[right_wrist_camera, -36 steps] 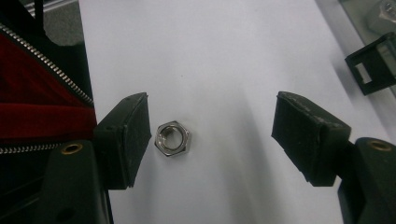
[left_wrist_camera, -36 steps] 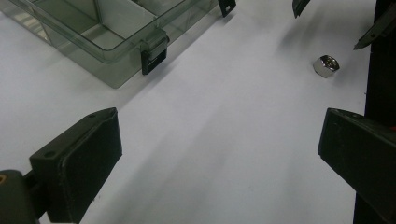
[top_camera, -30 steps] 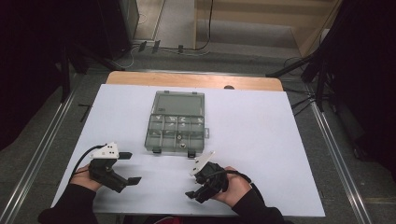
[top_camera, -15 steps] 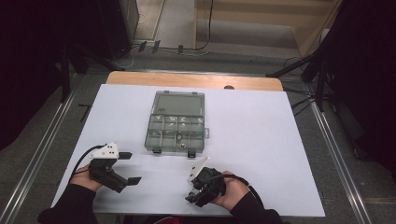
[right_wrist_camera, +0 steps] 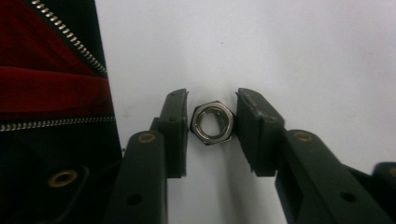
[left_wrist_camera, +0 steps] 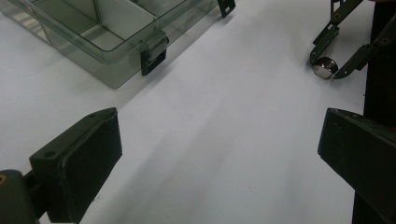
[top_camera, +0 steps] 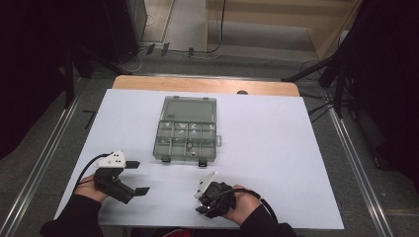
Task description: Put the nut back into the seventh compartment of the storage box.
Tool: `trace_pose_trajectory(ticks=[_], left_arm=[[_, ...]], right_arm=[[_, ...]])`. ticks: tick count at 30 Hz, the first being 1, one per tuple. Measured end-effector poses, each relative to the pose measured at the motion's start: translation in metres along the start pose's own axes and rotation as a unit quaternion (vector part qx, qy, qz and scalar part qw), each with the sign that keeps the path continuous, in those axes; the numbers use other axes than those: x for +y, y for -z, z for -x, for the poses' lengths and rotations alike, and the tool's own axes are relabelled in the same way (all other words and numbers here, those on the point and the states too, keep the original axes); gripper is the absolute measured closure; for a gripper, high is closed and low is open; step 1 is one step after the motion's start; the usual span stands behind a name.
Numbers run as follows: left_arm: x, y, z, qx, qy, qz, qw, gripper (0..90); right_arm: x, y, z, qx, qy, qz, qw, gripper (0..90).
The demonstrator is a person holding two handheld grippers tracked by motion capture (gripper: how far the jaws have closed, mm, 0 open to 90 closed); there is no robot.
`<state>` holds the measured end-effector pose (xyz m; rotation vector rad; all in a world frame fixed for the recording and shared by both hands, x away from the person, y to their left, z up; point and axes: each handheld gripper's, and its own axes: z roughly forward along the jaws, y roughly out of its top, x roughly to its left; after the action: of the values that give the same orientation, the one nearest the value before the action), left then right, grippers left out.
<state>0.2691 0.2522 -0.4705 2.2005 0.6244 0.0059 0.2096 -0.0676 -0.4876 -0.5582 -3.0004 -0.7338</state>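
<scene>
A silver hex nut (right_wrist_camera: pixel 214 122) lies on the white table sheet near the front edge. My right gripper (right_wrist_camera: pixel 212 119) has just been closing, and its two black pads now press on the nut's opposite flats. In the high view the right gripper (top_camera: pixel 201 208) points down and toward the person, and hides the nut. The left gripper view shows the nut (left_wrist_camera: pixel 325 69) between those thin jaws at the upper right. My left gripper (top_camera: pixel 138 177) rests at the front left, open wide with nothing between its pads (left_wrist_camera: pixel 86 158).
A clear plastic compartment box (top_camera: pixel 188 131) lies in the middle of the table with its lid folded back; its front latch (left_wrist_camera: pixel 154 53) faces my left gripper. A red and black zipped garment (right_wrist_camera: pixel 46 79) sits at the front edge beside the right gripper.
The right gripper has shifted slightly left and toward the front edge, tipping down onto the table. The left gripper has stayed where it was.
</scene>
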Motion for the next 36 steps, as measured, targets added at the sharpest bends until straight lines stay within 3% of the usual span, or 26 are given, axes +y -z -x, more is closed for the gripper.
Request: trace_pose_trajectory(ticks=[7, 17, 22, 30, 36], left_arm=[[0.0, -0.001, 0.0, -0.002, -0.001, -0.003, 1.0, 0.0], [0.0, -0.001, 0.0, -0.003, 0.001, -0.002, 1.0, 0.0], [0.0, -0.001, 0.0, -0.004, 0.0, -0.003, 1.0, 0.0], [0.0, -0.002, 0.0, -0.003, -0.001, -0.006, 1.0, 0.0], [0.0, -0.002, 0.0, -0.003, -0.001, -0.006, 1.0, 0.0]], right_arm=[[0.003, 0.0, -0.001, -0.012, 0.005, -0.011, 0.9999, 71.3], [0.002, 0.003, 0.005, 0.006, -0.006, -0.009, 0.9999, 71.7], [0.001, 0.009, 0.011, 0.013, -0.036, 0.007, 0.9992, 71.7], [0.003, 0.023, 0.019, 0.012, -0.054, 0.039, 0.9977, 71.6], [0.004, 0.033, 0.032, 0.013, -0.062, 0.066, 0.9958, 71.7]])
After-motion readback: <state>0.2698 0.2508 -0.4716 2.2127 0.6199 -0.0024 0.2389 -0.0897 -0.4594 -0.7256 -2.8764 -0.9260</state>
